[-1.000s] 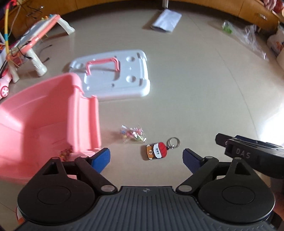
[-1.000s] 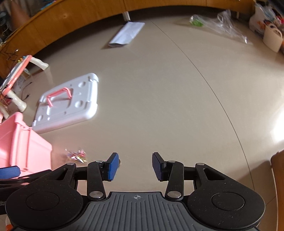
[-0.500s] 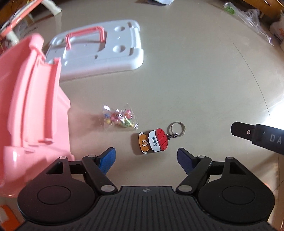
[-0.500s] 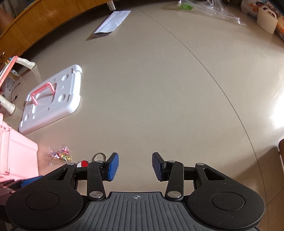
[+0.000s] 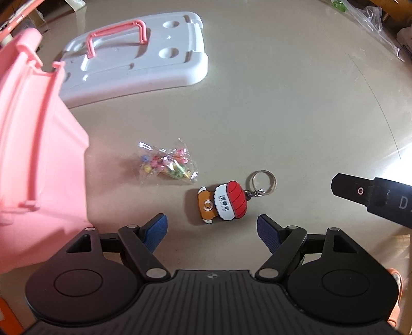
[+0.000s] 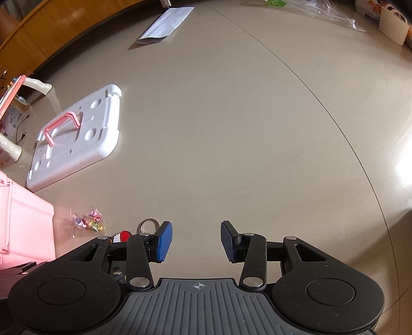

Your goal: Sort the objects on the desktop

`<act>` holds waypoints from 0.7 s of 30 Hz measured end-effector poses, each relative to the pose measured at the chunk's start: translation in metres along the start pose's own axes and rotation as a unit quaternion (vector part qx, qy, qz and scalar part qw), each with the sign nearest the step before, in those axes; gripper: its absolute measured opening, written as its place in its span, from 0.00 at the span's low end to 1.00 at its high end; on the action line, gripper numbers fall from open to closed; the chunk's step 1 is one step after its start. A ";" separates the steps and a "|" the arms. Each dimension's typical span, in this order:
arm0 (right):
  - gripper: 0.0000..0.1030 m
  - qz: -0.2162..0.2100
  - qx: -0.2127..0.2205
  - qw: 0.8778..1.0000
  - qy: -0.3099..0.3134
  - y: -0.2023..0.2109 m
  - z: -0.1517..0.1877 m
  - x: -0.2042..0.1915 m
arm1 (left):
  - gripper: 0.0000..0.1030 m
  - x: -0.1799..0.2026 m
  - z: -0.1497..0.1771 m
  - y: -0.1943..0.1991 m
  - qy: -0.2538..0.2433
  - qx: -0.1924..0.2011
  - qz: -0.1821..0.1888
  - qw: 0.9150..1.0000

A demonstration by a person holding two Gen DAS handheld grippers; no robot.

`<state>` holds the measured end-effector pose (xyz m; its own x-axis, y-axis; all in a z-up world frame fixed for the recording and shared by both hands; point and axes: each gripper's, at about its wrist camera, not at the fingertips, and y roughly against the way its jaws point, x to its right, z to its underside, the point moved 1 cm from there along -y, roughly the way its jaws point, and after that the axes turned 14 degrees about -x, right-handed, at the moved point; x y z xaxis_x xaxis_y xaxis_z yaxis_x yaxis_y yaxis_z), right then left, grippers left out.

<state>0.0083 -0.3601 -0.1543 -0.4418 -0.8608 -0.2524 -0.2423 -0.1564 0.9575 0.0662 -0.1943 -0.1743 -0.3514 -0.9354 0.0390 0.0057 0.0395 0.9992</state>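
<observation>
A red and orange cartoon keychain point(image 5: 222, 202) with a metal ring point(image 5: 263, 179) lies on the beige surface. My left gripper point(image 5: 212, 232) is open and empty, just short of the keychain. A clear bag of small coloured pieces point(image 5: 167, 163) lies left of it. A pink storage box point(image 5: 33, 144) stands at the left. My right gripper point(image 6: 196, 239) is open and empty over bare surface; the keychain ring point(image 6: 148, 225) and bag point(image 6: 88, 221) show at its lower left.
The box's white lid with a pink handle point(image 5: 136, 59) lies flat behind the bag. A white envelope point(image 6: 166, 24) lies far back. Clear plastic bags point(image 6: 324, 10) sit at the far right. A wooden wall point(image 6: 51, 28) borders the surface.
My left gripper has moved forward and down toward the keychain, which now sits closer between its fingers. The right gripper has shifted a little, so the keychain ring came into its view.
</observation>
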 end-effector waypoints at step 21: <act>0.38 -0.012 -0.006 1.000 -0.007 -0.006 -0.003 0.001 | 0.54 -0.001 -0.007 -0.014 0.003 0.006 0.001 1.000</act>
<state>0.0115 -0.3614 -0.1598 -0.4483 -0.8497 -0.2775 -0.2429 -0.1830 0.9526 0.0733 -0.1960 -0.1883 -0.3449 -0.9378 0.0402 -0.0048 0.0446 0.9990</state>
